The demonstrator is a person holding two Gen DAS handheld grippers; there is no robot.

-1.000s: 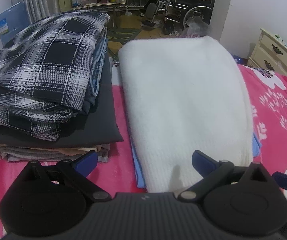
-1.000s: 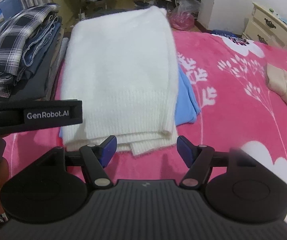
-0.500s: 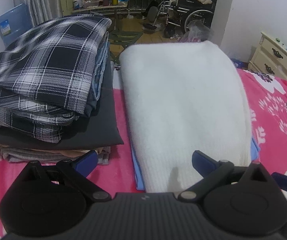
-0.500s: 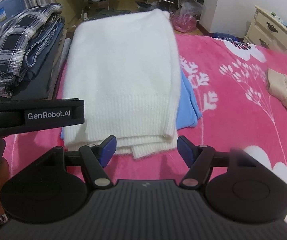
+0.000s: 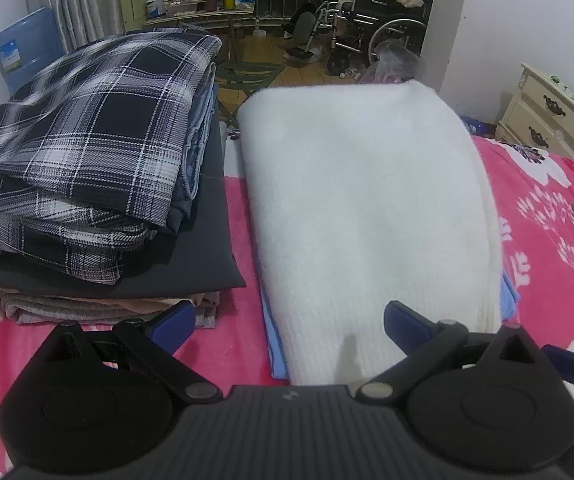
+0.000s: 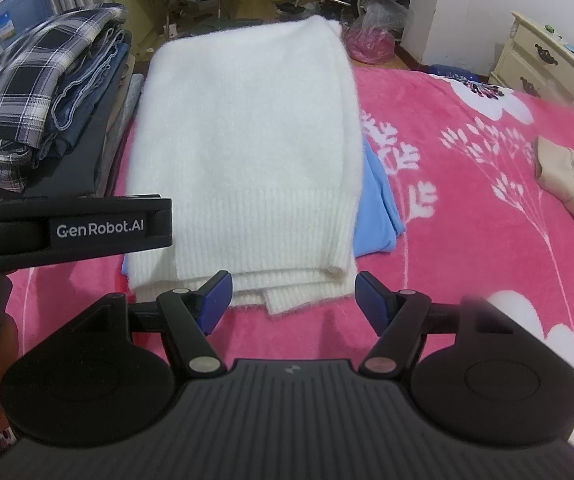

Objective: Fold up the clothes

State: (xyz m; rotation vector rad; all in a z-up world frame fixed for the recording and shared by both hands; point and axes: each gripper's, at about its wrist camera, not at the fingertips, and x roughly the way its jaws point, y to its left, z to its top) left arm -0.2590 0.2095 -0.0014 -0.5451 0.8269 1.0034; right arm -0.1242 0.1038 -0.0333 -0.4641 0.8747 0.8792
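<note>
Both grippers, left (image 5: 289, 322) & right (image 6: 290, 298), gape empty at sweater (image 6: 247, 152) hem. Risk: pinching only top layer, fold slides off blue top (image 6: 381, 208) beneath.

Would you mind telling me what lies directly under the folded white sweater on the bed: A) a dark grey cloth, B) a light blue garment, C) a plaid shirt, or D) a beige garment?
B: a light blue garment shows from under the right edge of the white sweater, with a strip of it along the left edge too.
</note>
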